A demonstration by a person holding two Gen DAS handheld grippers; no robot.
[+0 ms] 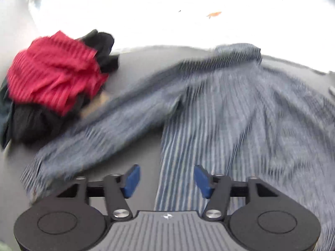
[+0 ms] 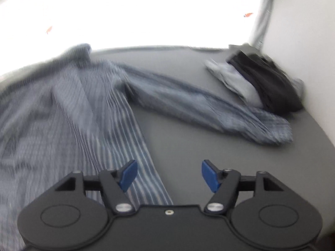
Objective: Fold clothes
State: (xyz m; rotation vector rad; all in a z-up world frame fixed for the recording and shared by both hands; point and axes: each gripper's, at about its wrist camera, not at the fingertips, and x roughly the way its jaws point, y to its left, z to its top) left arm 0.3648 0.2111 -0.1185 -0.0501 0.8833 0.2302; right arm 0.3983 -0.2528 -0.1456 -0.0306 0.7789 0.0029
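A blue-and-white striped long-sleeved shirt (image 1: 219,108) lies spread on the grey table (image 1: 142,62), one sleeve stretched toward the lower left. It also shows in the right wrist view (image 2: 69,113), with its other sleeve (image 2: 209,108) reaching right. My left gripper (image 1: 166,177) is open and empty, just above the shirt's near left edge. My right gripper (image 2: 168,175) is open and empty, above the shirt's near right edge and bare table. Both views are motion-blurred.
A heap of red and black clothes (image 1: 56,77) lies at the table's left. A stack of folded black and light grey clothes (image 2: 261,83) sits at the right by a white wall. Beyond the table's far edge is bright white floor.
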